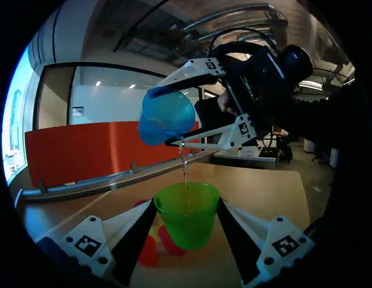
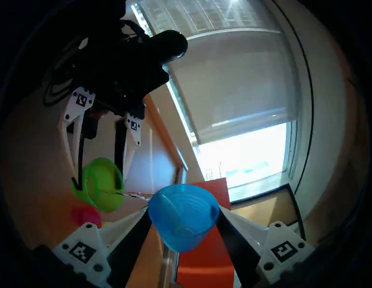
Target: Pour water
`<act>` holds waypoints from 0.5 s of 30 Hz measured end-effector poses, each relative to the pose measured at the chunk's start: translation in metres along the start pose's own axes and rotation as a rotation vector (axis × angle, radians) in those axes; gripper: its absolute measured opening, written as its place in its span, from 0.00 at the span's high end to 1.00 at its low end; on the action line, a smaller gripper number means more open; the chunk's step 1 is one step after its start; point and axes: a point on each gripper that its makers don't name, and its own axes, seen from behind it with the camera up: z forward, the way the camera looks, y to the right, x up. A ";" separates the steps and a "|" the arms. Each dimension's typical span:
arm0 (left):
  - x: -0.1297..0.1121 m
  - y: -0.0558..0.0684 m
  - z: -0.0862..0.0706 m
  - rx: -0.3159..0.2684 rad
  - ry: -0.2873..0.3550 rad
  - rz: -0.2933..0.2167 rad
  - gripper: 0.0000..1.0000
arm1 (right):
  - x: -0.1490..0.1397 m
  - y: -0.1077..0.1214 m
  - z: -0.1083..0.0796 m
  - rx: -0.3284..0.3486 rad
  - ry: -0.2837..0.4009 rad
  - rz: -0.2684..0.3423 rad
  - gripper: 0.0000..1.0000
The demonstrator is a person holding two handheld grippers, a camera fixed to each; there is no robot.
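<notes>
My left gripper (image 1: 186, 216) is shut on a green cup (image 1: 187, 213), held upright above the wooden table (image 1: 262, 192). Above it, my right gripper (image 1: 183, 113) is shut on a blue cup (image 1: 165, 117) that is tipped over, and a thin stream of water (image 1: 185, 168) falls from its rim into the green cup. In the right gripper view the blue cup (image 2: 183, 216) sits between my right gripper (image 2: 183, 218) fingers, with the water stream (image 2: 135, 195) running to the green cup (image 2: 100, 185) held by the left gripper (image 2: 102, 180).
Red and pink cups (image 1: 162, 242) lie on the table under the green cup, and a pink cup (image 2: 86, 215) appears beside it. An orange partition (image 1: 85, 151) and a metal rail (image 1: 114, 180) line the table's far side. Bright windows (image 2: 238, 96) lie beyond.
</notes>
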 end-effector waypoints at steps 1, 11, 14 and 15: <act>0.000 0.000 0.000 0.000 0.000 0.000 0.12 | 0.000 0.000 0.000 -0.001 0.000 -0.002 0.09; 0.000 0.000 0.000 0.002 0.001 0.001 0.12 | 0.003 0.000 0.000 -0.004 0.000 -0.015 0.09; -0.001 0.000 -0.001 0.003 0.000 0.002 0.12 | 0.003 0.001 0.000 -0.006 -0.002 -0.022 0.09; -0.001 0.000 -0.001 0.004 0.000 0.002 0.12 | 0.003 0.001 0.000 -0.007 -0.003 -0.024 0.09</act>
